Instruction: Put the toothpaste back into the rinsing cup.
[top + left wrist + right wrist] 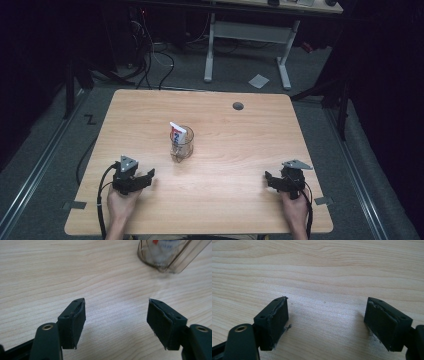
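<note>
Table: a light wooden table (235, 150) with rounded corners, seen from above in the high view; a small dark round grommet (238, 106) sits near its far edge, right of centre.
Cup: a clear plastic cup (182, 145) stands upright near the middle of the table, a little left of centre and well apart from both grippers.
Cup in the left gripper view: its base (170, 257) shows at the far right, beyond the jaws and off to their right, not between them.
Tube: a white tube with red and blue print, seemingly toothpaste (177, 134), stands inside the cup, leaning left, its top rising above the rim.
Left gripper: the left gripper (148, 179) rests low over the near left part of the table, held by the person's left hand (121, 202), pointing right and slightly far, towards the cup.
Left jaws: released, spread wide, with bare wood between the pads (76, 323); they grasp nothing.
Right gripper: the right gripper (270, 181) lies at the near right of the table, held by the person's right hand (295, 210), pointing left.
Right jaws: released and wide apart, bare wood grain between the pads (275, 320); nothing is grasped.
Cables: a black cable (102, 192) trails from the left gripper back towards the near edge.
Surroundings: beyond the table, a grey floor (235, 70) with the white legs of another desk (247, 35) and a scrap of white paper (259, 80).
</note>
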{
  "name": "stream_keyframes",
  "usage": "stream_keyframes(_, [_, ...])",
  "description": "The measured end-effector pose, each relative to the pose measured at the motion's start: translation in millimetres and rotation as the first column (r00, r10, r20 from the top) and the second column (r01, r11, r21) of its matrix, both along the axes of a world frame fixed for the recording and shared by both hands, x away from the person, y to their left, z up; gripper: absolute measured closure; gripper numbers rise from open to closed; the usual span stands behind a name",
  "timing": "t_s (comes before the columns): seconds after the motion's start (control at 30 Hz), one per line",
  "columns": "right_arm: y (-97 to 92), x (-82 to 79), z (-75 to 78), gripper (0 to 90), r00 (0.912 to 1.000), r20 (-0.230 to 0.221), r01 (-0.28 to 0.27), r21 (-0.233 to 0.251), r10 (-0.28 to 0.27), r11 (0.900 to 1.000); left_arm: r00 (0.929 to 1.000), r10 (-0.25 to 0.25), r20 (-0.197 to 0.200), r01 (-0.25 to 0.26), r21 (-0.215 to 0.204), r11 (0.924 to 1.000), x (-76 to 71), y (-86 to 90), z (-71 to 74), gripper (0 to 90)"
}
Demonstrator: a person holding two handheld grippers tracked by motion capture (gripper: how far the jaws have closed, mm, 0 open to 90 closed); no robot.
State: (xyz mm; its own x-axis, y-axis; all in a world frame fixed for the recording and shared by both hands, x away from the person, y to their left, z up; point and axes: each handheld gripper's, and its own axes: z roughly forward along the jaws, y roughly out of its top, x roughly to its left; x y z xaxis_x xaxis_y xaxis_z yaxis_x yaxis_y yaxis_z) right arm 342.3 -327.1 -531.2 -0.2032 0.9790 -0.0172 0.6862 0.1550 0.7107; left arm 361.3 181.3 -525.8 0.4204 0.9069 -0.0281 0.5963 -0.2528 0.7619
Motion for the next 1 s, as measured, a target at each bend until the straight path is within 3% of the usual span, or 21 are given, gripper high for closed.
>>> stream_keyframes(0.13, [0.0, 0.0, 0.0, 19.3, 1.0000, 0.000, 0.000, 0.000, 0.000, 1.0000, 1.0000, -0.003, 0.005, 0.003, 0.030, 0.9995, 0.9, -5.3, -2.9, 31.9])
stream_keyframes(0.6, [0.0, 0.0, 0.0, 19.3, 1.0000, 0.000, 0.000, 0.000, 0.000, 1.0000, 0.9998, 0.010, 0.018, -0.010, 0.028, 0.9996, 5.0, -8.5, -6.3, 31.9])
stream_keyframes(1.0, [0.0, 0.0, 0.0, 19.3, 1.0000, 0.000, 0.000, 0.000, 0.000, 1.0000, 0.9997, 0.025, 0.002, -0.025, 0.028, 0.9993, 9.6, -8.9, -10.2, 31.8])
